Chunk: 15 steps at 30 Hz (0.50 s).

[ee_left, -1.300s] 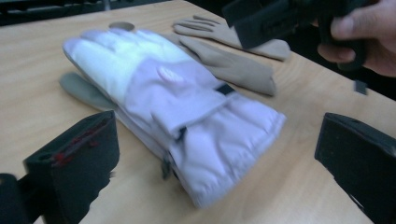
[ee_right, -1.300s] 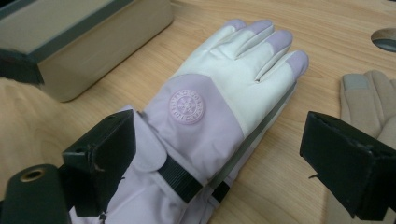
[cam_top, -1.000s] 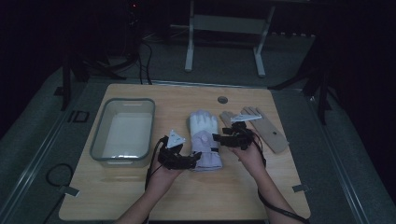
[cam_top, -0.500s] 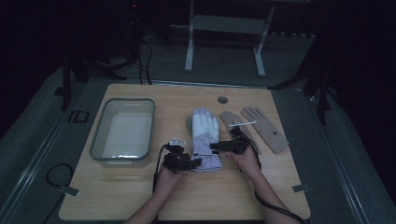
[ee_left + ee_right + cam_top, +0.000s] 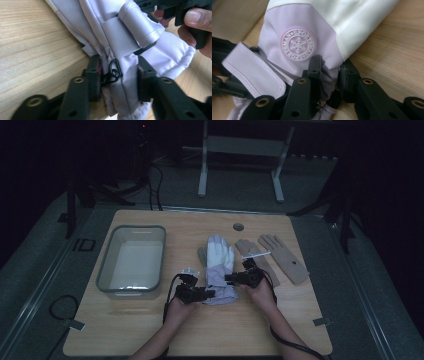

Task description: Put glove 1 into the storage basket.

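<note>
- Looks like a lab / data-recording studio, not a home.
- Light wooden table [image 5: 150, 330] stands alone, lit; the surroundings are dark.
- Grey carpeted floor [image 5: 45, 285] with black cables [image 5: 155, 180] trailing across it.
- White metal stand frame [image 5: 240, 150] behind the table.
- Round cable grommet [image 5: 238, 226] set in the tabletop.

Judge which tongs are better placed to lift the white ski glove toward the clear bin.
Left, probably. The left tongs pinch the white ski glove at its cuff on the side facing the clear bin. The right tongs have also just closed on the cuff, but from the far side.
</note>
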Motion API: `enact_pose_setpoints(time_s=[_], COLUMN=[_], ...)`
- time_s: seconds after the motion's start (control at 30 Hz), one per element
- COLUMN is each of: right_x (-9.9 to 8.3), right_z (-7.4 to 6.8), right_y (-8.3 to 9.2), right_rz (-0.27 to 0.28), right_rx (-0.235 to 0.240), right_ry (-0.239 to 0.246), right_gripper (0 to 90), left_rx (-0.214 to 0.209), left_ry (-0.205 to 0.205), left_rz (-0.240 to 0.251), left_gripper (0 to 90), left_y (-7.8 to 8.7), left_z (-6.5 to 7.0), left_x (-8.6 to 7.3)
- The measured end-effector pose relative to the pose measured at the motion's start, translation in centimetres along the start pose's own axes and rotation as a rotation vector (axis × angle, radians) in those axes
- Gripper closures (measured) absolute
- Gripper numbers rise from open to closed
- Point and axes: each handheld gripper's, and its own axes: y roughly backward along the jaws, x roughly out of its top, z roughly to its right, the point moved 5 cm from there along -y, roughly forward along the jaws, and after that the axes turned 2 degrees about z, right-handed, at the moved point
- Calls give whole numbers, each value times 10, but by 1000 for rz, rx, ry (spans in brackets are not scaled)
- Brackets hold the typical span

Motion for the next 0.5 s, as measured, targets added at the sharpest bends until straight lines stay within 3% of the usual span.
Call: enact_pose_setpoints(time_s=[0.17,0.5], right_x=[2,11], right_z=[-11,-21], right_y=[1,11], right_rz=[-9,15], right_rx=[-104,-130], right_ry=[99,79], right_gripper=[775,783], left_rx=[-7,0], left_ry=[16,-17], left_rz=[-24,-56], left_gripper=[724,754], left_y=[1,11], left_z=[1,7], left_x=[3,16])
